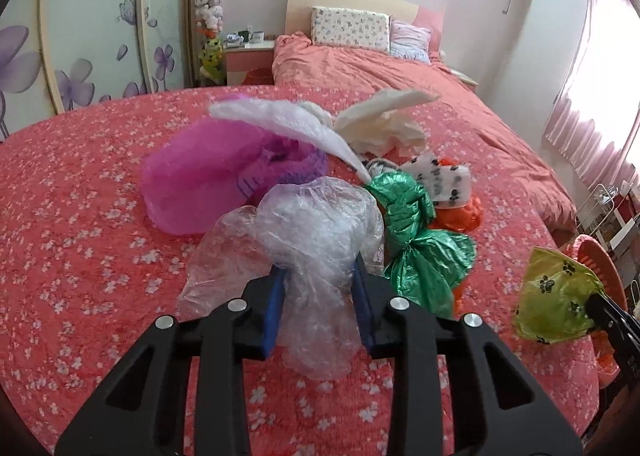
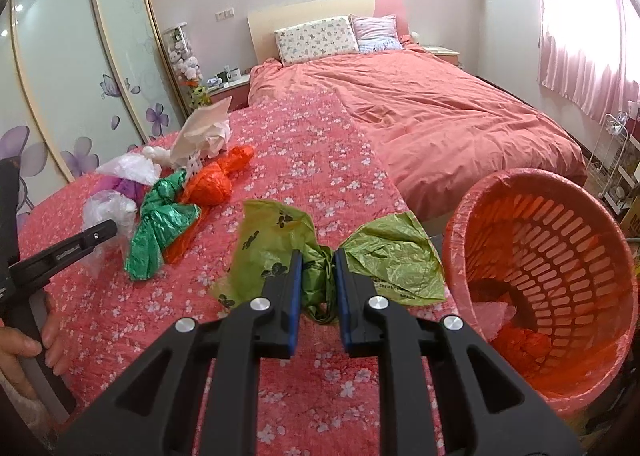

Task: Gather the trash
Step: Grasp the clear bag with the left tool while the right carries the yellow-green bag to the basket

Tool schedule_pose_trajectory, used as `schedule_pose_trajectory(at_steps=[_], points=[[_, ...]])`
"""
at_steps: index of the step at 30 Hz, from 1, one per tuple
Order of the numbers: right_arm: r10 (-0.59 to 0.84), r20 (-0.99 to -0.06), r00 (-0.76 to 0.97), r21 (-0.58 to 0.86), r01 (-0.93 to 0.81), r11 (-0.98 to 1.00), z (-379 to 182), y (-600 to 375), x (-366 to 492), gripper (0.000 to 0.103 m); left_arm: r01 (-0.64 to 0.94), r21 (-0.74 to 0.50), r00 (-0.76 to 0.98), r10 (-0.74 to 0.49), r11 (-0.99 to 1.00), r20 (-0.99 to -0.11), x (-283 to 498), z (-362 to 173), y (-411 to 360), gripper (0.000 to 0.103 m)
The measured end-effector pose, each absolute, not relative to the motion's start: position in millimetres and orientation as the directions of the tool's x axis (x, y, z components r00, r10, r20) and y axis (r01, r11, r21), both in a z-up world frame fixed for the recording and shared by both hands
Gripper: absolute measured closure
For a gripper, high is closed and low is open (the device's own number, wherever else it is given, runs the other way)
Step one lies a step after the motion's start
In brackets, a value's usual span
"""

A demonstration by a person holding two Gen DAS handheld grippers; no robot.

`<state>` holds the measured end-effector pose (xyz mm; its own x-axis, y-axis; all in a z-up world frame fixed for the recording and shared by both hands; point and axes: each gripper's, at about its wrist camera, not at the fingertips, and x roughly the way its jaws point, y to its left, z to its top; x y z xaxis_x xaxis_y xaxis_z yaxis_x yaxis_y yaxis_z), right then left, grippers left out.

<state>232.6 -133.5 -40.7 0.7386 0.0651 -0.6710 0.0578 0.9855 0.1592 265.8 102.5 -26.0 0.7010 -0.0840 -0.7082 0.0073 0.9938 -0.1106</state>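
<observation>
My left gripper (image 1: pixel 320 268) is shut on a crumpled clear plastic bag (image 1: pixel 316 224) above the floral red tablecloth (image 1: pixel 80 216). My right gripper (image 2: pixel 318 260) is shut on a yellow-green paw-print bag (image 2: pixel 272 240), held just left of the orange slotted trash basket (image 2: pixel 560 256); that bag also shows in the left wrist view (image 1: pixel 552 292). On the cloth lie a green bag (image 1: pixel 420 248), an orange bag (image 2: pixel 216 180), a magenta bag (image 1: pixel 200 184), white tissue (image 1: pixel 384 124) and a paw-print white wrapper (image 1: pixel 436 176).
The basket holds red and pink scraps (image 2: pixel 516 340) at its bottom. A bed with a red cover (image 2: pixel 440 116) lies beyond the table. A wardrobe with flower doors (image 2: pixel 60 76) stands left, a wire rack (image 2: pixel 616 160) right.
</observation>
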Motion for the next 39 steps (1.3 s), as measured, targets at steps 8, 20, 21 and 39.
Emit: schedule_pose_trajectory(at_steps=[8, 20, 21, 39], points=[[0.060, -0.631, 0.773, 0.163, 0.056, 0.985, -19.0, -135.3, 218.9, 0.087, 0.045, -0.096, 0.745, -0.098, 0.994, -0.660, 243.3, 2.1, 93.8, 0.071], [0.015, -0.569, 0.823, 0.166, 0.096, 0.981, 5.6, -156.4, 194.7, 0.086, 0.159, -0.114, 0.771, -0.196, 0.981, -0.606, 217.5, 30.1, 58.2, 0.071], [0.009, -0.564, 0.826, 0.165, 0.101, 0.981, 7.1, -158.6, 192.7, 0.086, 0.168, -0.116, 0.771, -0.204, 0.979, -0.603, 216.4, 31.6, 55.7, 0.071], [-0.191, -0.489, 0.851, 0.129, 0.287, 0.949, 13.9, -222.5, 156.8, 0.086, 0.382, -0.141, 0.712, -0.388, 0.914, -0.586, 209.2, 28.5, -32.2, 0.071]])
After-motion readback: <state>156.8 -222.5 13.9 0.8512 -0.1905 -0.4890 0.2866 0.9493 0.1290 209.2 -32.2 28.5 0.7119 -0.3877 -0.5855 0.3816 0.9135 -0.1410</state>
